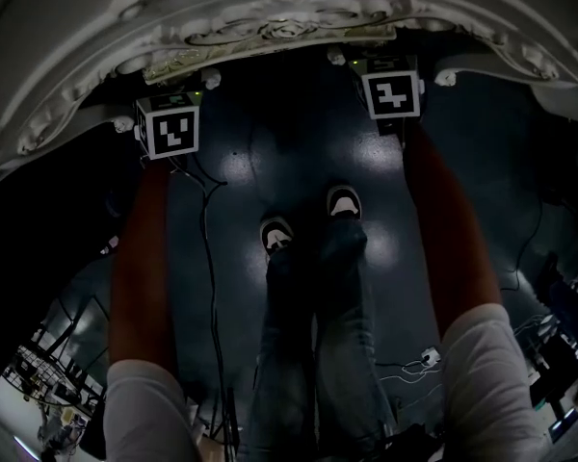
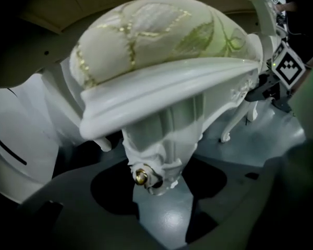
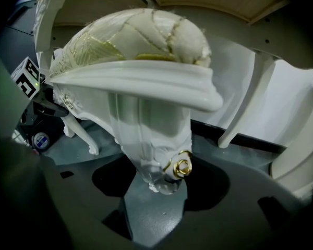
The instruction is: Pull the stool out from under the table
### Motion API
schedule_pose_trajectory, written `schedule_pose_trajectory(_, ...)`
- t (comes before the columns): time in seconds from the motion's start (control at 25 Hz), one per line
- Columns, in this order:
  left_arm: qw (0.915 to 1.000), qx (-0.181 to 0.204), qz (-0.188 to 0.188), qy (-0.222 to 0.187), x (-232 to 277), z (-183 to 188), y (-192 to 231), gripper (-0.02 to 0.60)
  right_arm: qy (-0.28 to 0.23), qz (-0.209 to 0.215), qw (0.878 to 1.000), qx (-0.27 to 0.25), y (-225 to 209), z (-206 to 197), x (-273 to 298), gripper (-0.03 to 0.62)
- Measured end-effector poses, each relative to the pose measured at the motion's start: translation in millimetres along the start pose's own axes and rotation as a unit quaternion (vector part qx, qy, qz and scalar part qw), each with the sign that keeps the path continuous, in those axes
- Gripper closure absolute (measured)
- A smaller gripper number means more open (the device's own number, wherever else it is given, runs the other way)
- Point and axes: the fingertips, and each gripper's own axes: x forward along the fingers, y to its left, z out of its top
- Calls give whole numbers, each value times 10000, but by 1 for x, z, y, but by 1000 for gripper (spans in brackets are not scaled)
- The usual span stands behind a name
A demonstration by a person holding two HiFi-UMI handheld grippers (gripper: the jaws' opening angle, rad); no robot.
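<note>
The stool (image 2: 161,40) has a domed cream cushion with gold and green embroidery on a carved white frame, and stands under the white table (image 1: 270,32). In the left gripper view, one carved leg (image 2: 159,139) with a gold ring stands between my left gripper's (image 2: 161,189) jaws, with a dark gap on each side. In the right gripper view, another leg (image 3: 156,150) stands likewise between my right gripper's (image 3: 156,191) jaws. In the head view, only the marker cubes (image 1: 169,131) (image 1: 392,94) show, at the table's edge. The jaws and stool are hidden there.
The person's shoes (image 1: 279,234) stand on the dark glossy floor behind the grippers. Cables (image 1: 207,258) trail over the floor at left and right. White table panels (image 2: 21,139) and a slim leg (image 3: 242,108) flank the stool. The stool's far legs (image 2: 235,124) curve down beyond.
</note>
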Motion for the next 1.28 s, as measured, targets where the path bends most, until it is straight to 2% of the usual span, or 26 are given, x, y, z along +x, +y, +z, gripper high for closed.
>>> schedule_pose_trajectory(0.64, 9998, -83, -105, 113, -23, -29, -18, 313, 258, 73, 9996, -36, 11, -26, -19, 322)
schedule_pose_trajectory(0.8, 9999, 20, -131, 54, -32, -33, -23, 313, 225, 56, 9997, -37, 14, -35, -28, 322)
schedule_pose_trajectory(1.28, 9996, -62, -253, 59, -47, -54, -38, 314, 251, 70, 9996, -64, 19, -56, -44, 322)
